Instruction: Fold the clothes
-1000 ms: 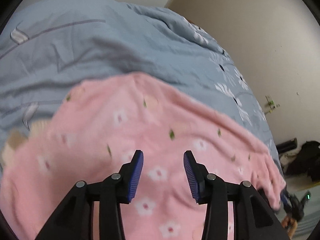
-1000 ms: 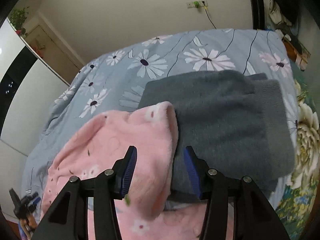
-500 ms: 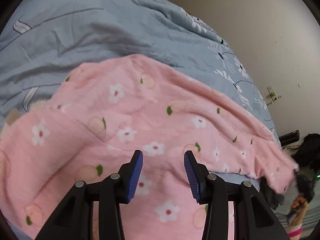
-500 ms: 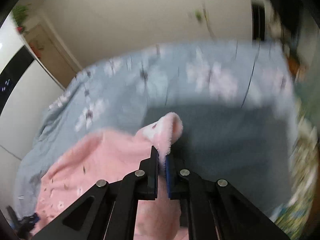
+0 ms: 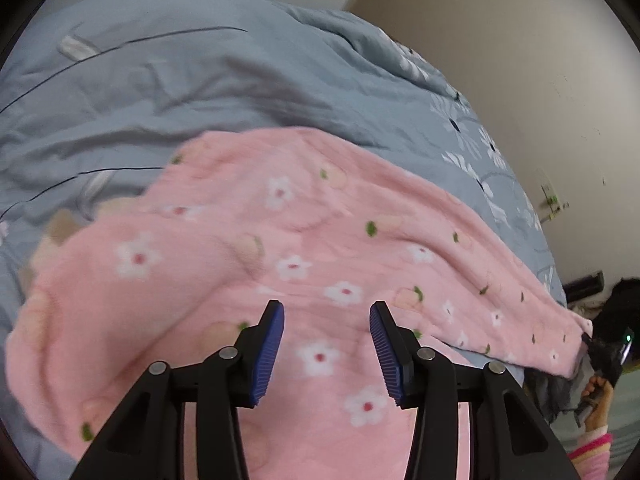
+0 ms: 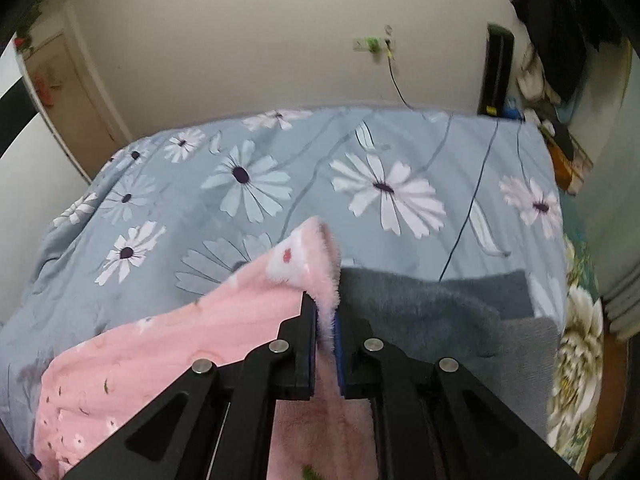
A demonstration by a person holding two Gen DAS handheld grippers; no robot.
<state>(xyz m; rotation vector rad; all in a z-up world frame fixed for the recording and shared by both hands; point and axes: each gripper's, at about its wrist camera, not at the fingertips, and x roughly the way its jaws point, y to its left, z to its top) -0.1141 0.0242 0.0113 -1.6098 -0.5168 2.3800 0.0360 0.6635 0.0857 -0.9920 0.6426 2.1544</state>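
Note:
A pink fleece garment (image 5: 248,248) with white flowers lies spread on the blue-grey floral bedcover (image 5: 160,68). My left gripper (image 5: 326,344) is open just above the garment, holding nothing. My right gripper (image 6: 325,334) is shut on one end of the pink garment (image 6: 308,264) and lifts it off the bed; the rest trails down to the lower left. In the left wrist view the right gripper (image 5: 600,356) shows at the far right, holding the garment's tip.
A grey folded garment (image 6: 440,312) lies on the bedcover (image 6: 260,180) right of my right gripper. Walls stand behind the bed. Dark clothes (image 6: 556,40) hang at the right. A door (image 6: 68,92) is at the left.
My right gripper closed on the pink garment's end and lifted it above the grey garment. The garment stretched out toward the right. My left gripper stayed open above it.

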